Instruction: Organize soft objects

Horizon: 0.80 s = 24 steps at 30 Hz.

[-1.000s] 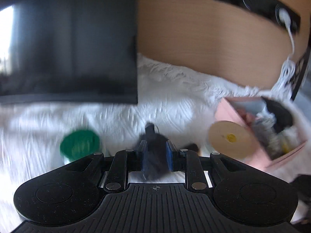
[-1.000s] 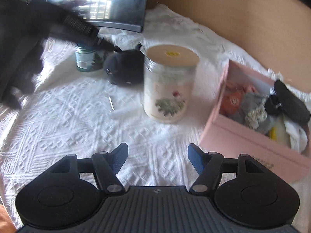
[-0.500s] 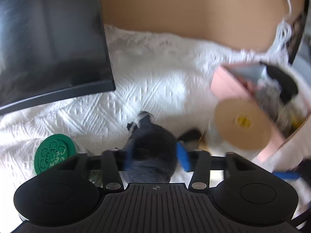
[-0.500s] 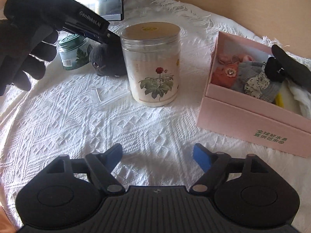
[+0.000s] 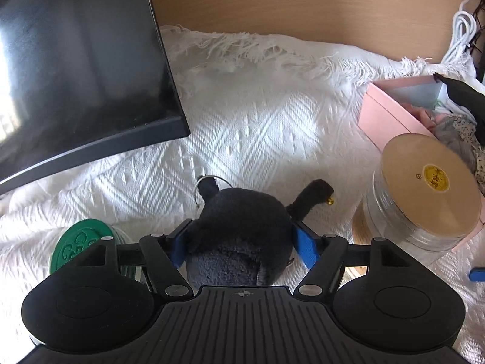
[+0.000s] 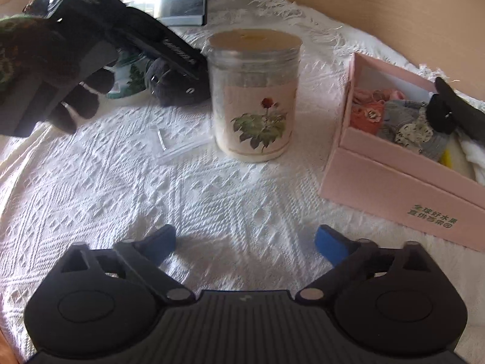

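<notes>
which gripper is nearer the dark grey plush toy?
Left. The left gripper has its blue pads on both sides of the dark grey plush toy. The right gripper is open over bare white cloth, well short of it.

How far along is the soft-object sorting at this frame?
Done: several fabric items lie in the pink box. In hand: the left tongs straddle the dark plush toy on the white cloth; firm grip unclear. Left: lifting it and boxing it. The right tongs are open, empty.
</notes>
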Tool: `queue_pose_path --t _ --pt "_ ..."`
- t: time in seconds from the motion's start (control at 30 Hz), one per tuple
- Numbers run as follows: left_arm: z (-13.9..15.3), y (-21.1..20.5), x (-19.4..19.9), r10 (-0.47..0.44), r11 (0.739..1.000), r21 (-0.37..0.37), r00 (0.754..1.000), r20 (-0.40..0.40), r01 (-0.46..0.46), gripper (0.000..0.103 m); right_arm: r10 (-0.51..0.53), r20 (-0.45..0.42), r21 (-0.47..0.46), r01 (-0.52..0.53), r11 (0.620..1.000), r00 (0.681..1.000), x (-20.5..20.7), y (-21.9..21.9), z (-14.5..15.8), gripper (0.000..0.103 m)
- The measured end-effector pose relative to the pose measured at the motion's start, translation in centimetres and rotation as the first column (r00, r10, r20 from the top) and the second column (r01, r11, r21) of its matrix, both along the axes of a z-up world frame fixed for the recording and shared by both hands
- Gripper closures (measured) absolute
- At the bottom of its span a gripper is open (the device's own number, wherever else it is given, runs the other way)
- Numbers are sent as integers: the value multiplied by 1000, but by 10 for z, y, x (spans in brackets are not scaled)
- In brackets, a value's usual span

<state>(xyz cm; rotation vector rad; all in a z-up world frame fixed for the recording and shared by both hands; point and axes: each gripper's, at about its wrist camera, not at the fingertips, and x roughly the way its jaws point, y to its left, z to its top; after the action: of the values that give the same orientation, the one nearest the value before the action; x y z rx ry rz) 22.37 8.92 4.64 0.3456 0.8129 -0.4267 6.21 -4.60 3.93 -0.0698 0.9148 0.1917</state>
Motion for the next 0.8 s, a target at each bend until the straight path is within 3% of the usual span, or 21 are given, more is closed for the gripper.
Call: queue_pose_path --t 0.43,0.5,0.67,0.8 --pt "15 28 -13 41 991 -129 999 -12 -42 35 11 -38 -12 -11 1000 999 5 2 3 3" --pt "20 32 -15 47 989 -138 999 -5 -48 35 8 -7 -17 -8 1000 1000 6 7 10 8" --pt "26 43 -15 46 984 -171 999 -12 -47 35 54 93 12 -55 998 994 8 33 26 8" --pt "27 47 -17 58 983 -175 998 -26 -61 35 59 110 4 -59 998 992 24 59 25 12"
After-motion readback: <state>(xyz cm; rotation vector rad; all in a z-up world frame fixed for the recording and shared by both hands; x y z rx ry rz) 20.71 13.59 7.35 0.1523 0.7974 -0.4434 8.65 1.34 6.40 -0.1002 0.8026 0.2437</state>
